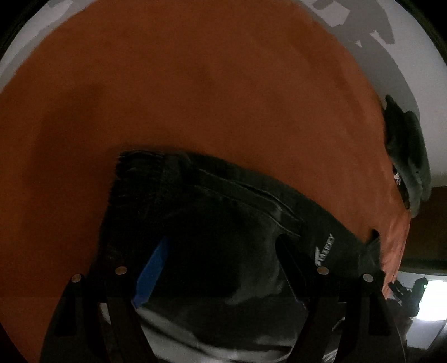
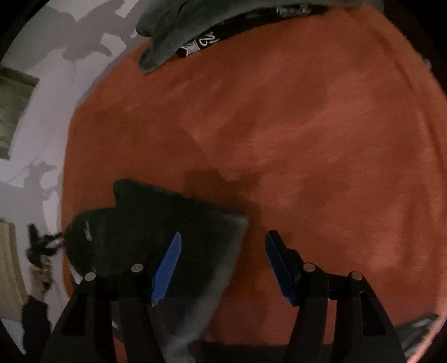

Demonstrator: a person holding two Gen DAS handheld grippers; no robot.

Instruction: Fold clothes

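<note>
1. Dark trousers lie folded on the orange cover, near its front edge; pale lettering shows by 1 seam.
2. From the right wrist view, the same trousers sit at lower left, 1 squared corner pointing toward the middle of the cover.
3. Left gripper hangs right above the trousers, its jaws spread wide, dark cloth showing between them; whether the fingers touch it I cannot tell.
4. Right gripper has its jaws apart, nothing pinched: the left blue pad overlaps the trousers' edge, the other is over bare cover.
5. Grey-green clothes lie heaped at the far edge, well apart from the trousers, with a black printed band beneath.
6. Pale wall carries shadows behind.
</note>
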